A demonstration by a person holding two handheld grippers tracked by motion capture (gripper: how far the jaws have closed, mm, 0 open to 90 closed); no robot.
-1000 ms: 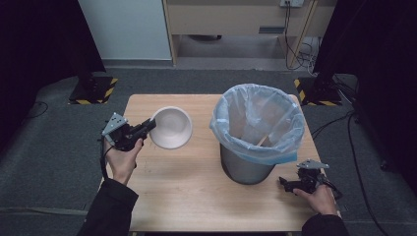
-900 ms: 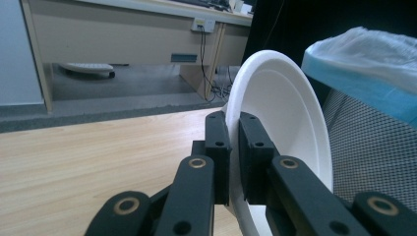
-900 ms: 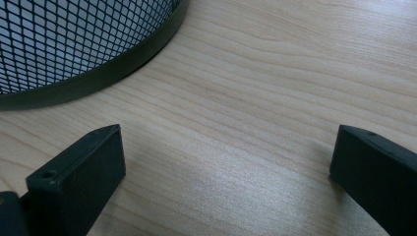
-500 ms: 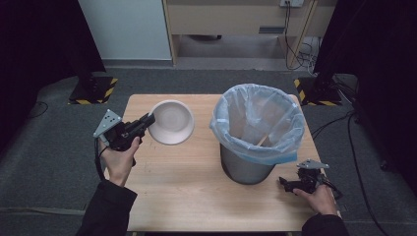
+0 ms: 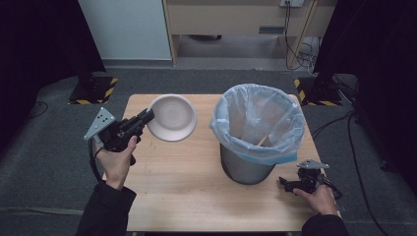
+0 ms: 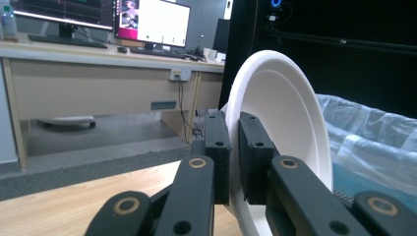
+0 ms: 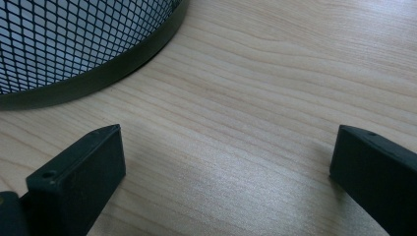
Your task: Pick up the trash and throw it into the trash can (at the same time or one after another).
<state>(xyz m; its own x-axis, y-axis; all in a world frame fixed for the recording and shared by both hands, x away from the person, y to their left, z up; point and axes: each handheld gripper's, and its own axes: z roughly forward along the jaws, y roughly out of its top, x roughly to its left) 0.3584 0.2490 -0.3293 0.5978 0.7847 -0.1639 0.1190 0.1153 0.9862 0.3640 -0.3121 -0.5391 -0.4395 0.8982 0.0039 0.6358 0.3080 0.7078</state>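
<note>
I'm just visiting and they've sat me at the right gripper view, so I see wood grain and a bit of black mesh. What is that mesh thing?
Observer: A mesh waste bin lined with a pale plastic bag, standing on the table.
Operator: Is the other hand doing anything?
Observer: Yes, the left gripper is clamped on the rim of a white bowl, held on edge above the table.
Operator: And my gripper?
Observer: The right gripper rests by the bin's base, jaws open, holding nothing.
</note>
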